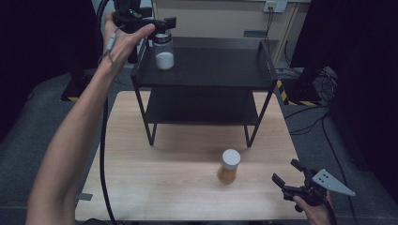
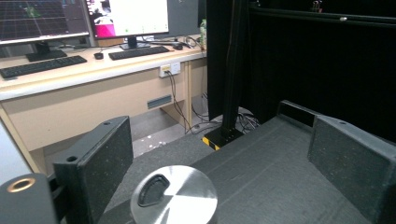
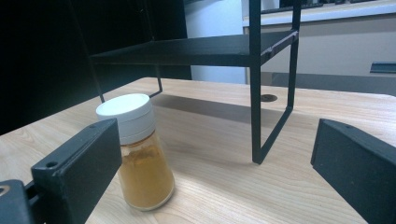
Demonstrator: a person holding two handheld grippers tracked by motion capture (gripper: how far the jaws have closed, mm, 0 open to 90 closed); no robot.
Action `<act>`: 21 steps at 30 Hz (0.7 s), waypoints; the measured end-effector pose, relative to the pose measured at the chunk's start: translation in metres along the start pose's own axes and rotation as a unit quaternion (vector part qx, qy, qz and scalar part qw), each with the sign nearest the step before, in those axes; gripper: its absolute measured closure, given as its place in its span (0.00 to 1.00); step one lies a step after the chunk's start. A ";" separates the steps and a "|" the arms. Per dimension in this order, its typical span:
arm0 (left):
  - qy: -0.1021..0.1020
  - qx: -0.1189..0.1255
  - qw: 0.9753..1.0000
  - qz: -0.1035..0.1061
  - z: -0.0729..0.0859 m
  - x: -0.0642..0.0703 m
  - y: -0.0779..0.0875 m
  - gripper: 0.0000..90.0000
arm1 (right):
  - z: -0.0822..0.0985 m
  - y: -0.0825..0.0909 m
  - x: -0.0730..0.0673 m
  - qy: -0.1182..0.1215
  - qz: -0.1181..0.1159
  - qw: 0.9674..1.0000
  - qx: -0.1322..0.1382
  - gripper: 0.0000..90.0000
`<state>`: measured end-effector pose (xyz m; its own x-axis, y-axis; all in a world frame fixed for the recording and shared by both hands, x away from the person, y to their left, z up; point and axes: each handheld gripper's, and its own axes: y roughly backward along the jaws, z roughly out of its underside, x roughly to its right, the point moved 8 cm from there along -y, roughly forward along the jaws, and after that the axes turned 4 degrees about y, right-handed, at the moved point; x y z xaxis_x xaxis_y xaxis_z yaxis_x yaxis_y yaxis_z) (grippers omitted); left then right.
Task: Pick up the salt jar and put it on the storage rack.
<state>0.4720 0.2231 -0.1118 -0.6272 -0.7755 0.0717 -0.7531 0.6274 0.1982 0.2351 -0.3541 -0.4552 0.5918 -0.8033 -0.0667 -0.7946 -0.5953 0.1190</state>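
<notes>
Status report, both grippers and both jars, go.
Left gripper open over the white-powder jar, jar standing on the rack's top shelf. Right gripper open, beside the orange spice jar on the table. Nothing in the way.

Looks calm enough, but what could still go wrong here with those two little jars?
1. The white-powder jar stands near the left front corner of the rack's top shelf, with the left gripper open around its cap; a careless pull-away could tip it off.
2. The right gripper waits open beside the orange-powder jar; a clumsy approach might topple it.
</notes>
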 end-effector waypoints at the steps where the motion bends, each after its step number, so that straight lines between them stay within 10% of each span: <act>1: -0.001 -0.001 1.000 0.004 0.000 0.001 0.001 0.06 | 0.000 0.000 0.000 0.001 0.000 1.000 0.000 0.02; 13: -0.014 0.021 0.997 0.069 0.032 0.015 0.031 0.06 | -0.001 0.001 -0.001 0.003 -0.002 1.000 0.000 0.03; 21: -0.064 0.012 0.993 0.096 0.053 0.034 0.054 0.06 | -0.001 0.000 -0.002 0.003 -0.003 1.000 -0.002 0.03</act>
<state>0.3993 0.2343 -0.1507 -0.7790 -0.6267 -0.0196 -0.6203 0.7658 0.1699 0.2345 -0.3525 -0.4545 0.5972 -0.7998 -0.0607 -0.7908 -0.5998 0.1222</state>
